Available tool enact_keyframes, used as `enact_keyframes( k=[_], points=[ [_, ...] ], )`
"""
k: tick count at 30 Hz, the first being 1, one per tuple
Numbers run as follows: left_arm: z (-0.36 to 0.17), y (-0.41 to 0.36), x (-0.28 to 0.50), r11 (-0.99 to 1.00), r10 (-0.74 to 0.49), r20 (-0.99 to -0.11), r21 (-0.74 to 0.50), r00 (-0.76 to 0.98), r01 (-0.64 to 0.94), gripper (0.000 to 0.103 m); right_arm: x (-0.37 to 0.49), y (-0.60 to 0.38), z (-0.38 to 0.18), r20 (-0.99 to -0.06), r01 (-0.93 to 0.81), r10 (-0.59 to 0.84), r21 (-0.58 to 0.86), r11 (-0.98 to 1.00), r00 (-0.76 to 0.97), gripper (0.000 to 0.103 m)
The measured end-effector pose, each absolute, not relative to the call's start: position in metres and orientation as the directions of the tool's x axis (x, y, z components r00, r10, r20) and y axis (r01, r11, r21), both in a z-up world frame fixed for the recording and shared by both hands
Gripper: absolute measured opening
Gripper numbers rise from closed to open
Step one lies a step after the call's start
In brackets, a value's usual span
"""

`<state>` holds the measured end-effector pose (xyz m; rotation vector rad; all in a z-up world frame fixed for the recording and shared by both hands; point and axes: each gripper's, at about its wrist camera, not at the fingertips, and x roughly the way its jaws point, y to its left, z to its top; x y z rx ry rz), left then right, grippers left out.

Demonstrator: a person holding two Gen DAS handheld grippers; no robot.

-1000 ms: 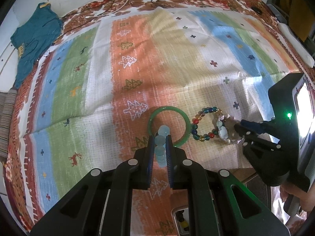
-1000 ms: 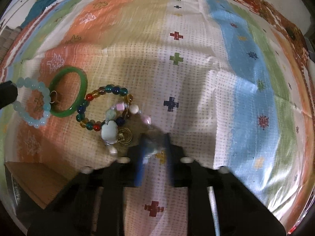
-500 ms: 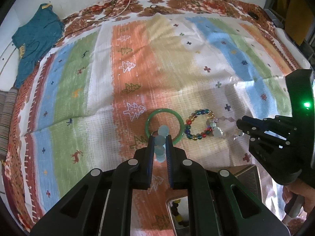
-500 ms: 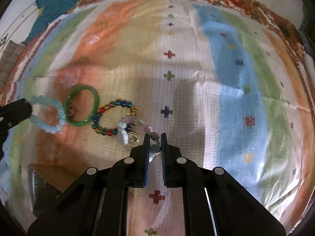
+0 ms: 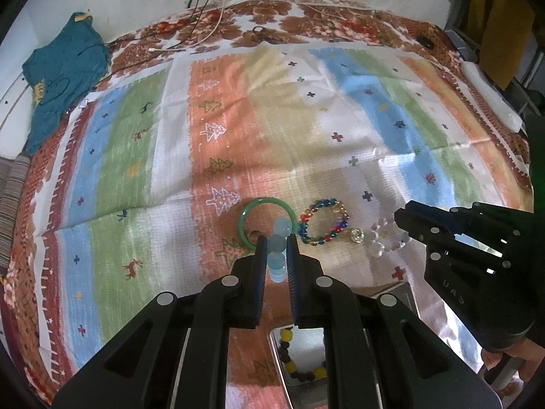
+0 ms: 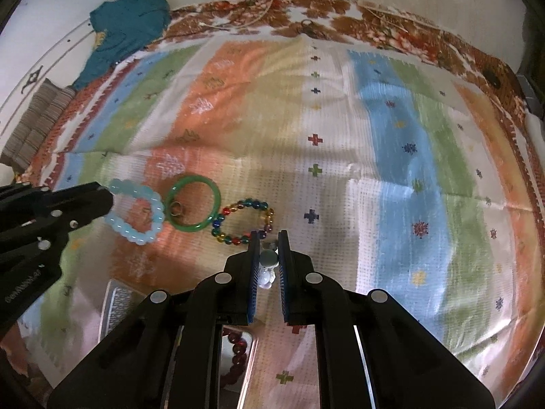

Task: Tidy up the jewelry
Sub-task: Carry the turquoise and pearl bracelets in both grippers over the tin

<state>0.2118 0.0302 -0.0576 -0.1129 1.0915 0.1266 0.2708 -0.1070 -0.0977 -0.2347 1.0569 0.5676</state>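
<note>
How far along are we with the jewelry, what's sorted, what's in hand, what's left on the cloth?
Possibly done: a yellow-and-dark beaded strand shows in the mirrored tray below. In hand: left gripper pinches the pale blue bead bracelet; right gripper pinches the white charm bracelet. Left: green bangle and multicolour bead bracelet.

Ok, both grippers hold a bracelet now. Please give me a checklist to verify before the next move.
1. Left gripper shut on the pale blue bracelet: ok.
2. Right gripper shut on the white bead bracelet: ok.
3. White bead bracelet is clear of the multicolour bracelet: cannot tell, they overlap in the right wrist view.
4. Pale blue bracelet is clear of the green bangle: cannot tell, they look touching.
5. Tray below the left gripper has room: cannot tell, mostly hidden.
</note>
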Motion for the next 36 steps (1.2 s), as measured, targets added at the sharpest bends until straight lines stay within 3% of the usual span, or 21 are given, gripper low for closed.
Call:
enact_keyframes(
  k=[36],
  points=[
    [-0.01,0.004,0.151,0.989,-0.011,-0.831,-0.092,0.557,-0.117,0.011,0.208,-0.117,-0.048,-0.796,-0.592,0.393,0.055,0.804,0.46,0.012]
  ],
)
